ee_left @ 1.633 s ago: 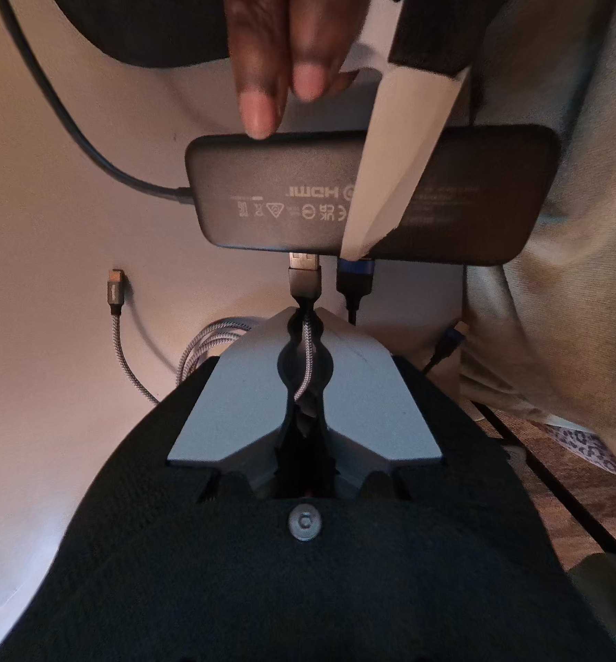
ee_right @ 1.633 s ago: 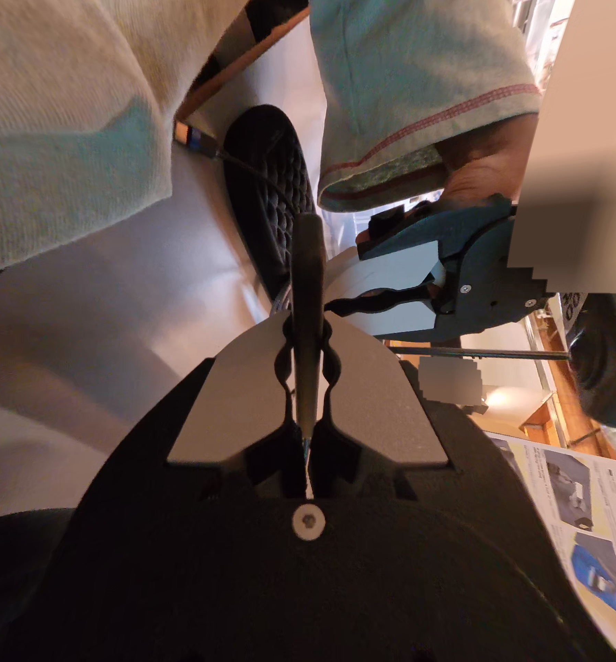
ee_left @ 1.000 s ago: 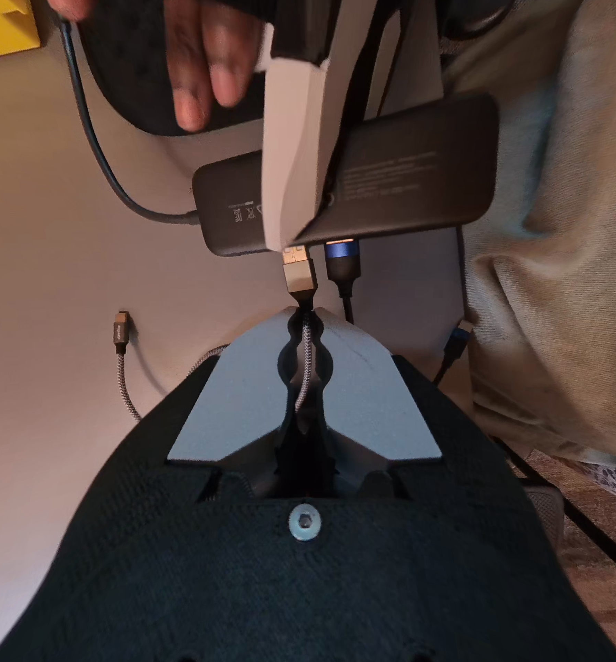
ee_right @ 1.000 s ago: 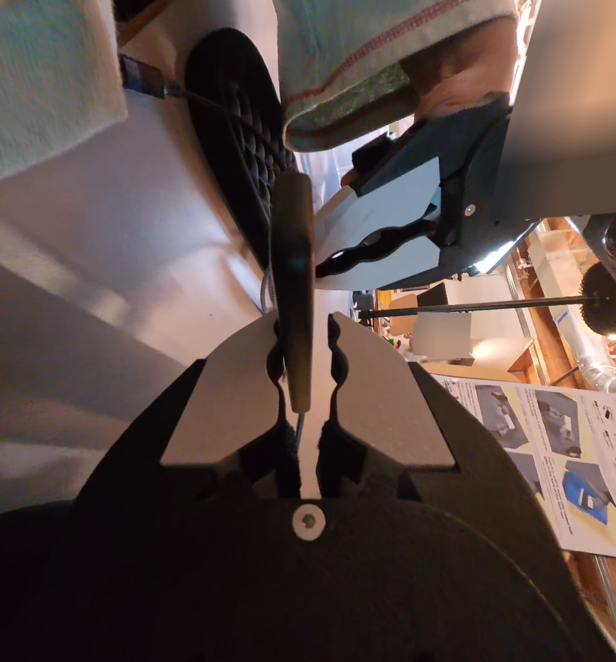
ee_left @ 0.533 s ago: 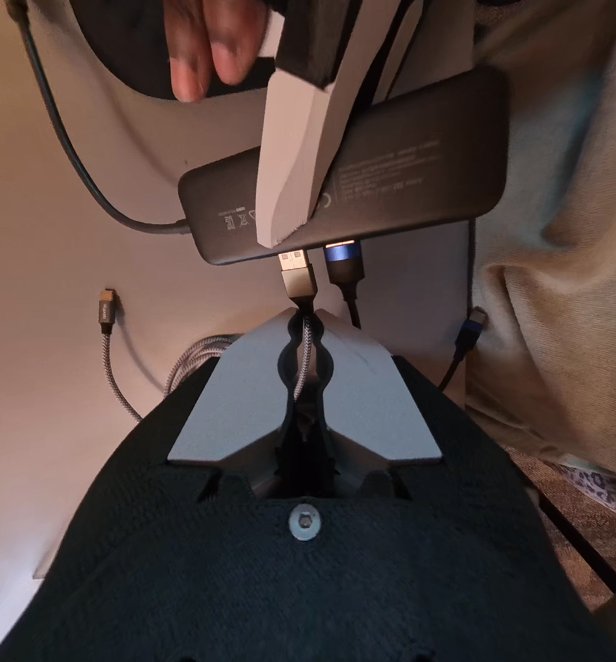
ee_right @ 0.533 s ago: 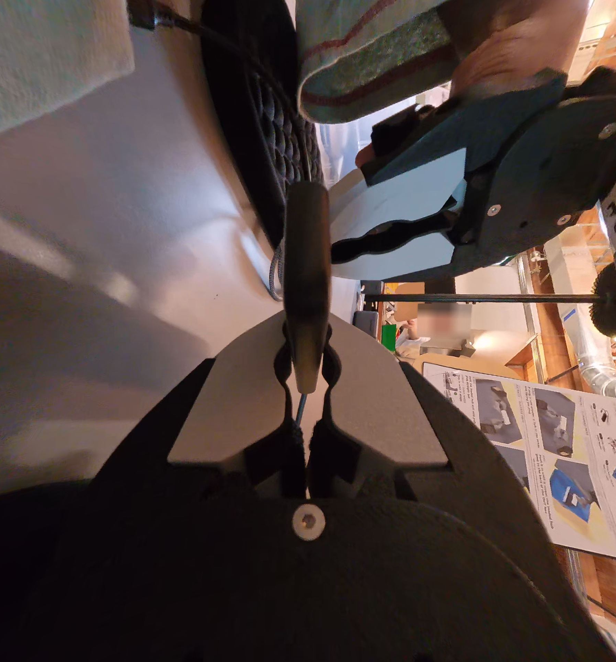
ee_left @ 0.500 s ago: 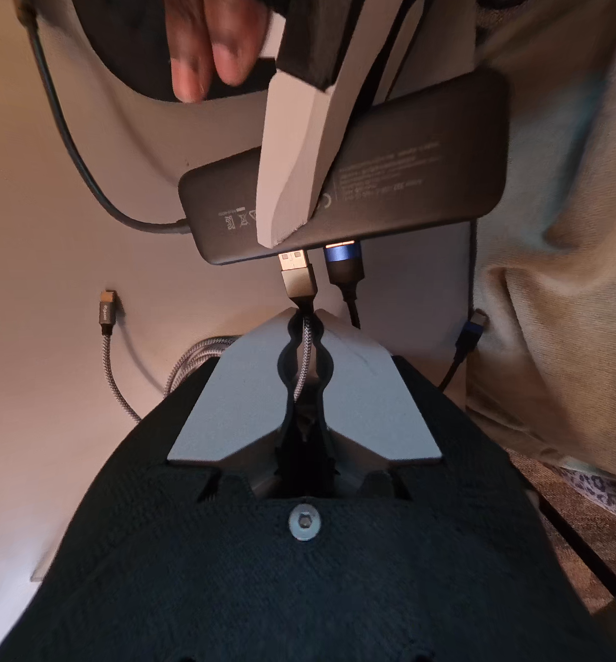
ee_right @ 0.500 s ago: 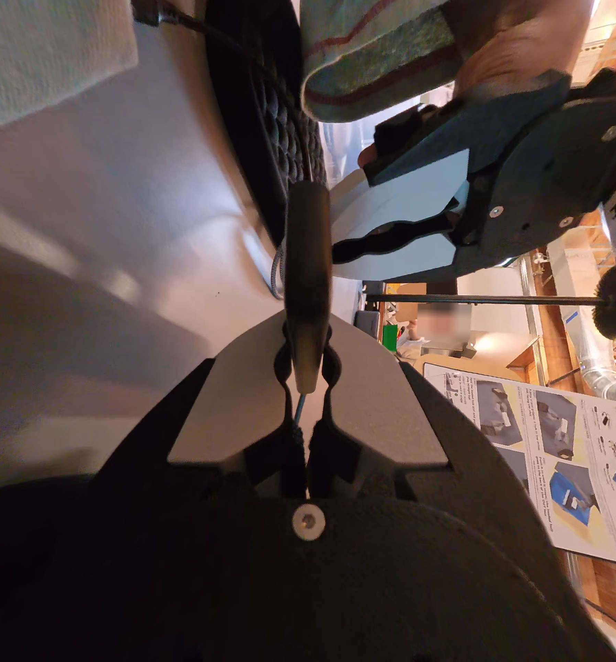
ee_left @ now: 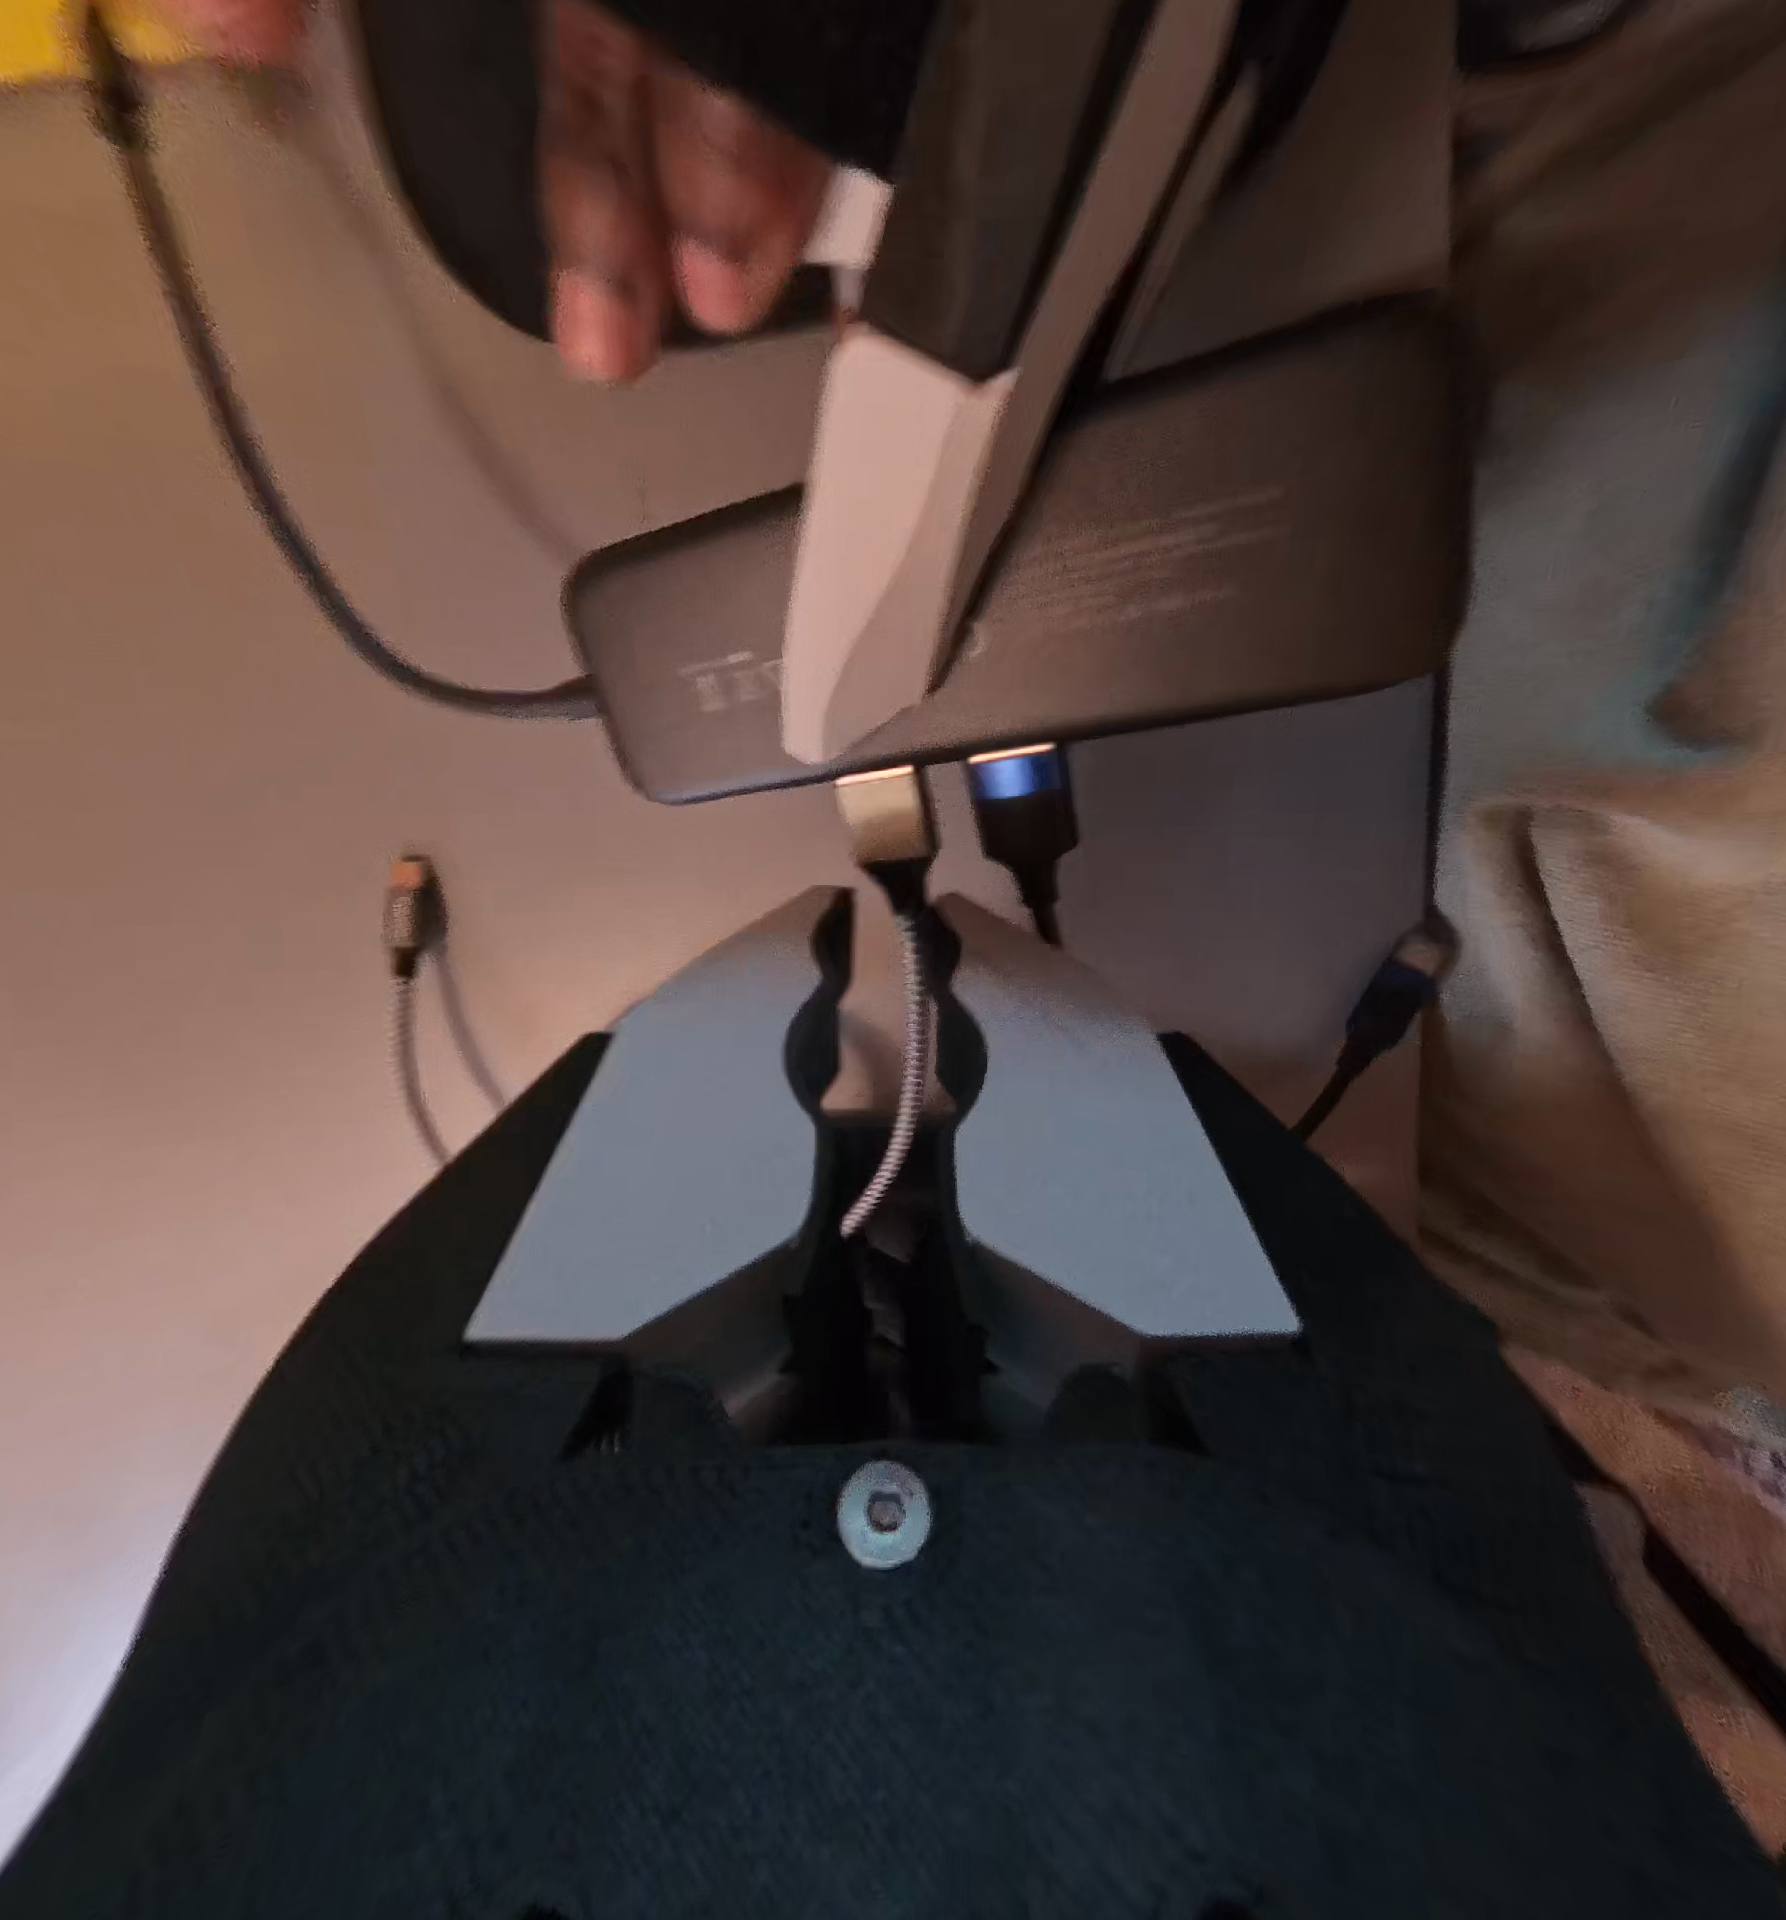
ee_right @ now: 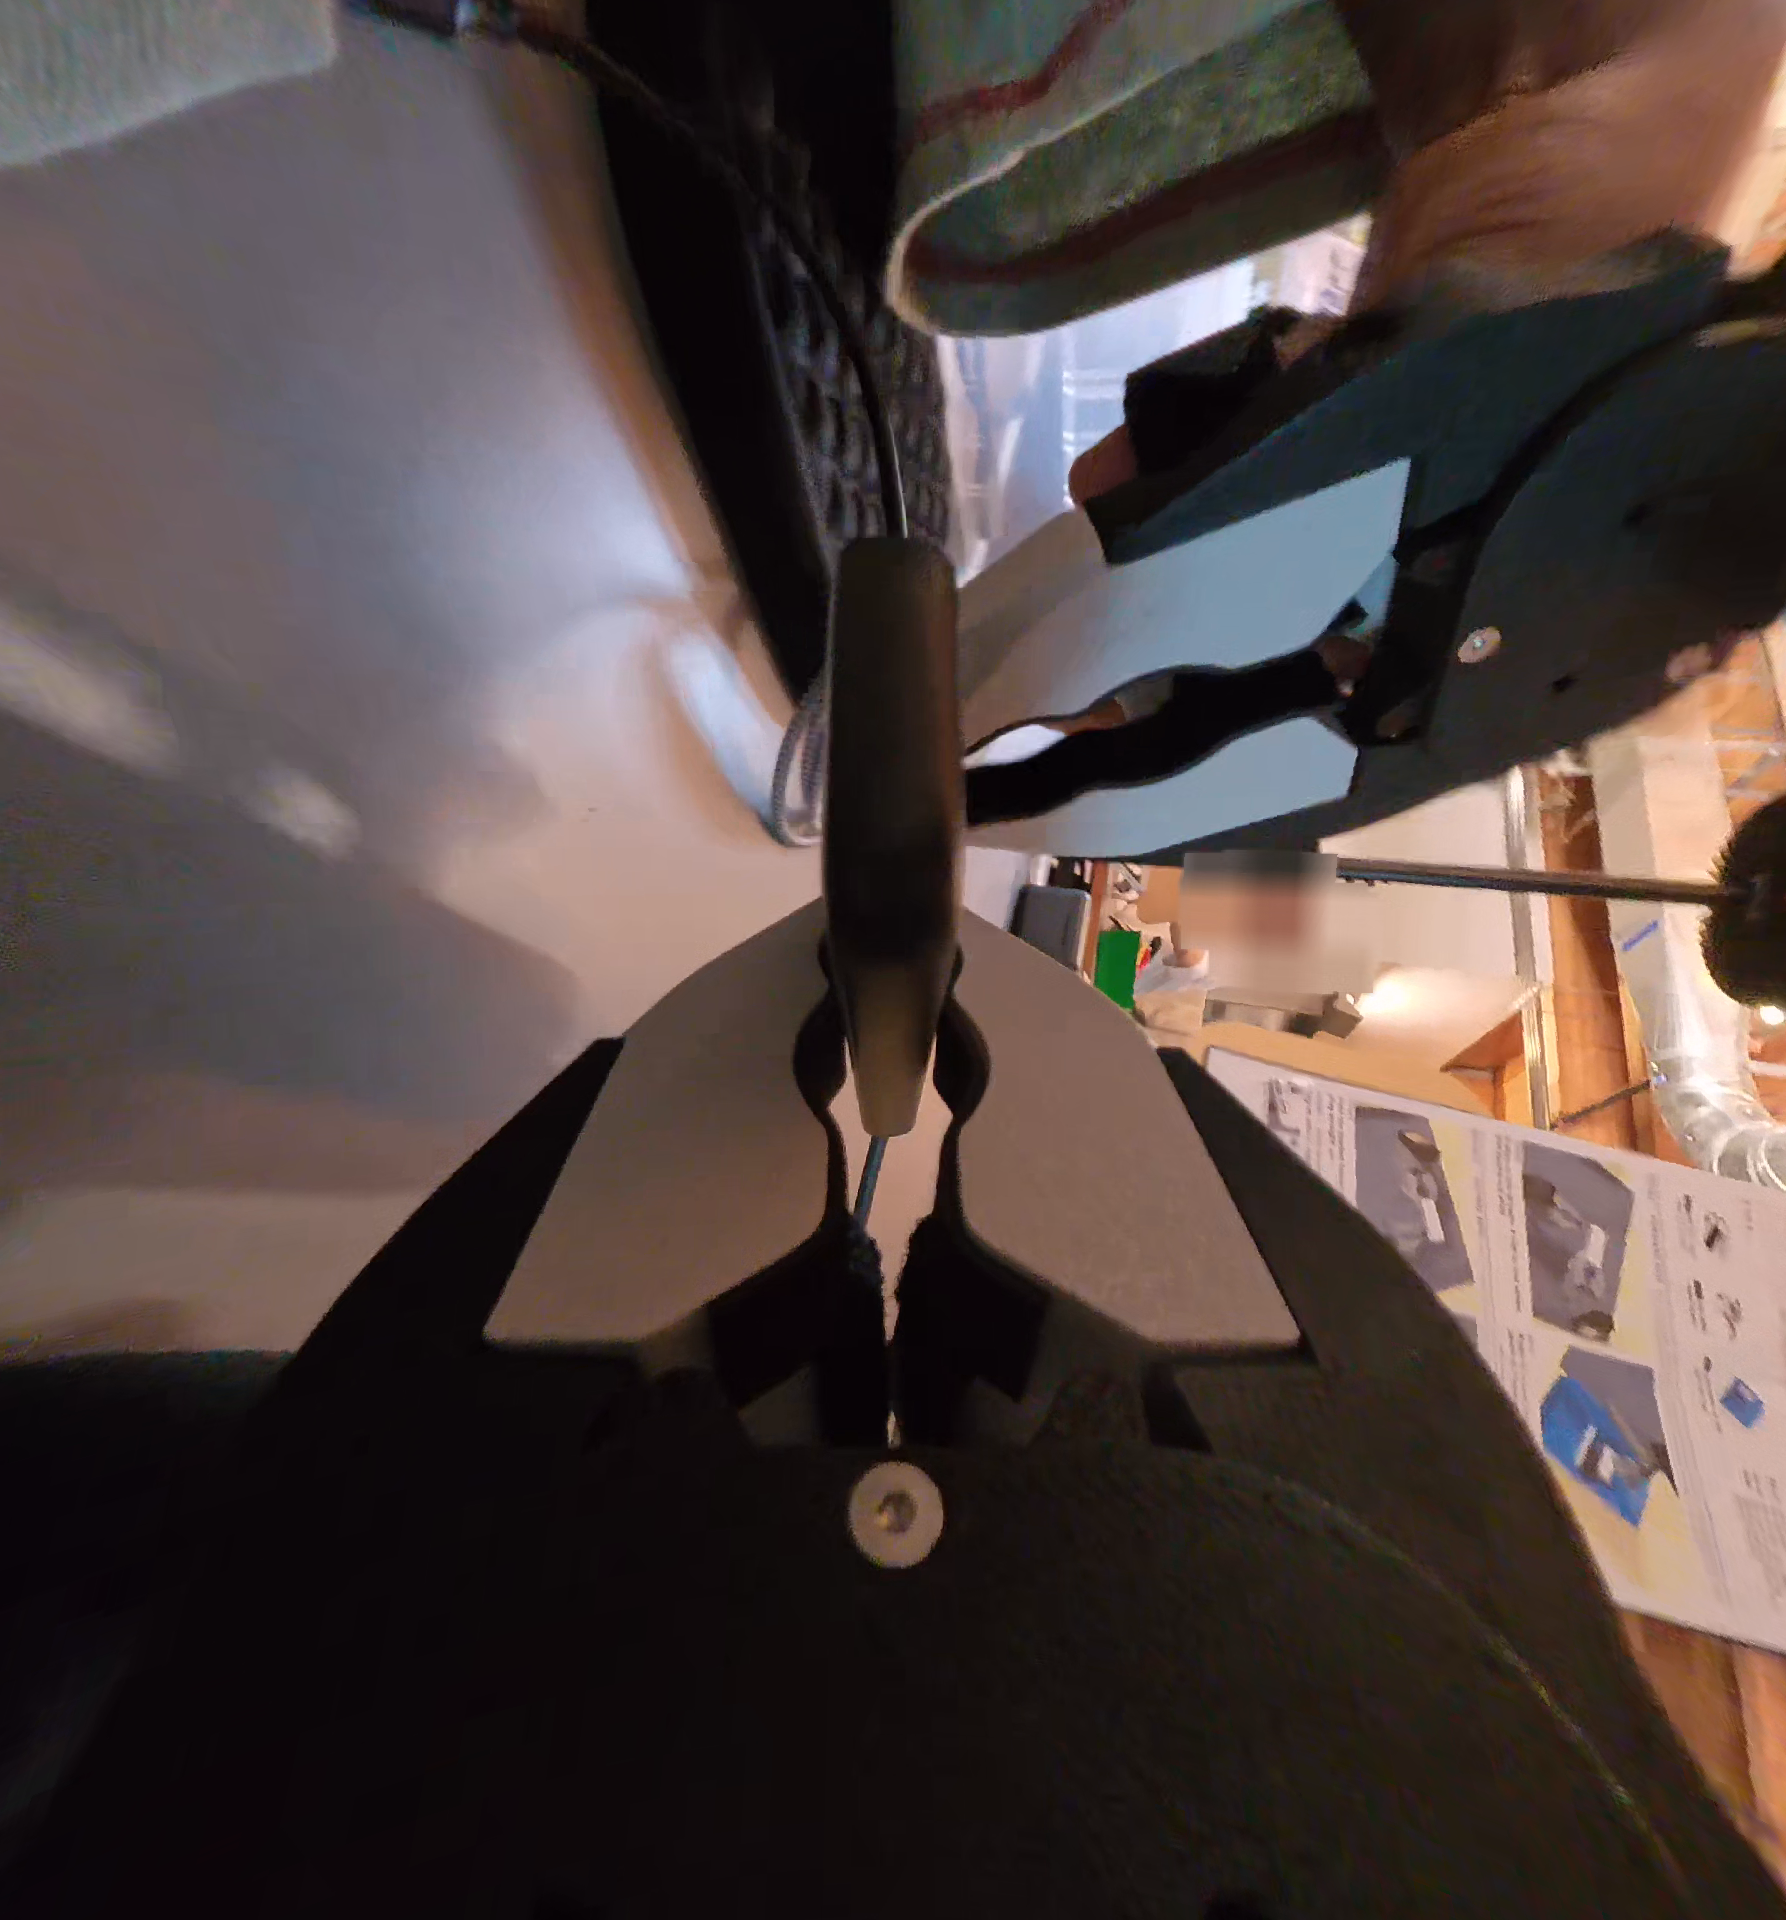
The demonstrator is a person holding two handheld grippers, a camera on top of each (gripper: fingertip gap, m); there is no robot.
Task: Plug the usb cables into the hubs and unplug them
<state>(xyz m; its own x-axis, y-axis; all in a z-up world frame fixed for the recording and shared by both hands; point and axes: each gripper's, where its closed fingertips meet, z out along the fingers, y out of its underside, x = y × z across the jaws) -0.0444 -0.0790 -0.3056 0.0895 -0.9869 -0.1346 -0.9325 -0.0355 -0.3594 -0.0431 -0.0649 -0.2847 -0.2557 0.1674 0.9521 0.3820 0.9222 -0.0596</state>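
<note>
A pale tabletop (ee_left: pixel 193 727); beyond, wooden beams (ee_right: pixel 1585 987) and a silver duct (ee_right: pixel 1699 1091).

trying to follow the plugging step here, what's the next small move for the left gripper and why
Probably draw the left gripper straight back, off the braided cable. Its fingers stand apart around the cable, and the gold plug looks seated in the hub beside the blue plug. The right gripper clamps the hub edge-on, so it should stay steady.

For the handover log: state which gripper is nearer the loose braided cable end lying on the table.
Left. The left gripper sits just right of the loose braided cable end; the right gripper is farther, clamped on the hub above.
</note>
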